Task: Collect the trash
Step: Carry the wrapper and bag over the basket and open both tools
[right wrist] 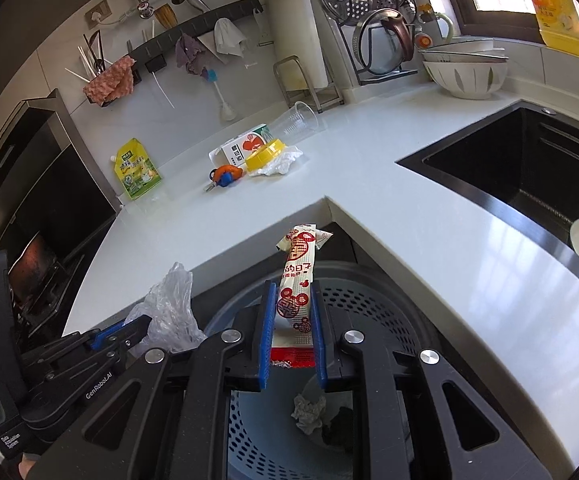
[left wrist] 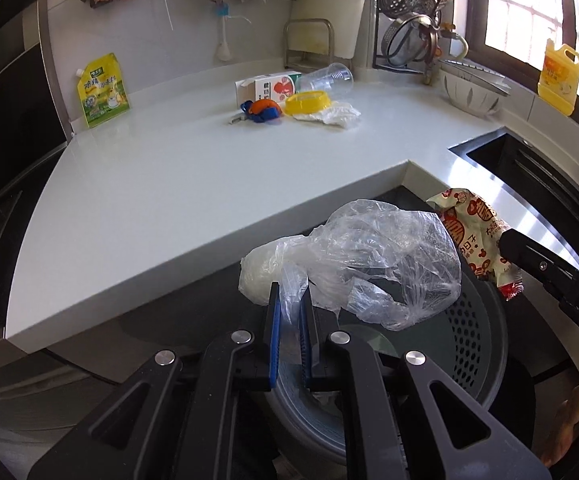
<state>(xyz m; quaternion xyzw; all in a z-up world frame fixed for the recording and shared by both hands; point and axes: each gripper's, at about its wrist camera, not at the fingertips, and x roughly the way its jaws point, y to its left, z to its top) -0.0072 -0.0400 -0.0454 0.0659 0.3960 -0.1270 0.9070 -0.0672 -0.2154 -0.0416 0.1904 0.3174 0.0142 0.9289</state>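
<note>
While both grippers are hovering over the perforated bin (right wrist: 389, 312) tucked into the inner corner of the counter (left wrist: 169, 184), each one is carrying a piece of trash, apparently so the pieces can drop straight in. Nearest, the left gripper (left wrist: 289, 304) is pinching the neck of a crumpled clear plastic bag (left wrist: 377, 264); its blue pads are pressing almost together on the thin film, and the bulk of the bag is ballooning out beyond the fingertips, above the bin's mouth. Just beside it, the right gripper (right wrist: 292, 312) is clamping a printed red-and-white snack wrapper (right wrist: 295, 280) across its width. The wrapper's lower end is lying back between the jaws, while its top is sticking out past the tips toward the counter edge. Inside the bin, a crumpled tissue (right wrist: 307, 412) and some darker scraps are already sitting at the bottom.

Farther off, more litter is waiting in a cluster on the counter: a small carton (left wrist: 267, 86), a tipped clear cup (left wrist: 329, 76), a yellow lid (left wrist: 305, 102), a wad of white plastic (left wrist: 339, 114) and an orange-and-blue bundle (left wrist: 263, 110). A yellow-green pouch (left wrist: 101, 90) is leaning against the wall, well apart from them. Judging by this, letting go over the bin is the step in hand, with several pickups remaining.
</note>
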